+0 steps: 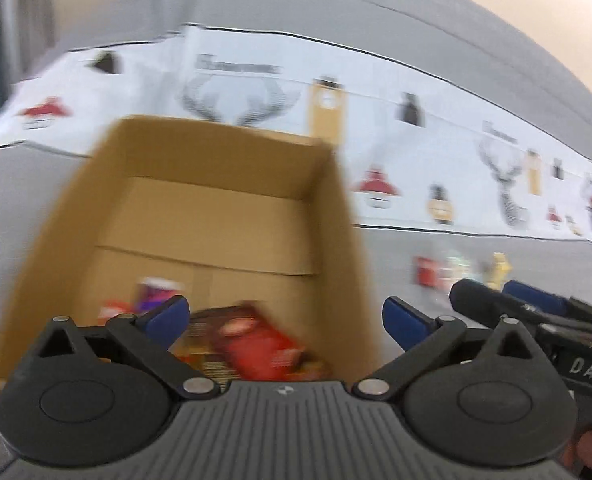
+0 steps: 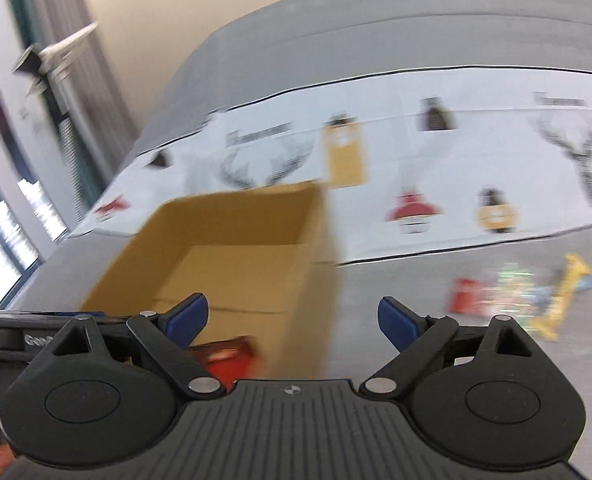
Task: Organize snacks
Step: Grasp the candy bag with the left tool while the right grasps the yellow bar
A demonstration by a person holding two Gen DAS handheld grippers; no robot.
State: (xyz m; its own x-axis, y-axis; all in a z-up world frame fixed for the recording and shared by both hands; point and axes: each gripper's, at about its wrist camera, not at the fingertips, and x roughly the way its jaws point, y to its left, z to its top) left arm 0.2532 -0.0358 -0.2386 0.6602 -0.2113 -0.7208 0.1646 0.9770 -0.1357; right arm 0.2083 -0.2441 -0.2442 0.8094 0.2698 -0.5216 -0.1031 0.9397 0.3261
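Observation:
An open cardboard box (image 1: 200, 216) stands on the grey table; it also shows in the right wrist view (image 2: 232, 248). Inside it lie a red-brown snack packet (image 1: 256, 344), also seen from the right (image 2: 228, 360), and a purple packet (image 1: 156, 292). My left gripper (image 1: 286, 320) is open and empty above the box's near end. My right gripper (image 2: 292, 318) is open and empty over the box's right wall. Loose snacks lie on the table to the right: a red packet (image 2: 465, 296), a pale packet (image 2: 511, 292) and a yellow packet (image 2: 561, 300). Both views are motion-blurred.
A white printed paper strip (image 2: 415, 168) with deer and bottle pictures lies across the table behind the box. The right gripper's body (image 1: 535, 316) shows at the left view's right edge. Curtains and a window (image 2: 12, 216) are at the far left.

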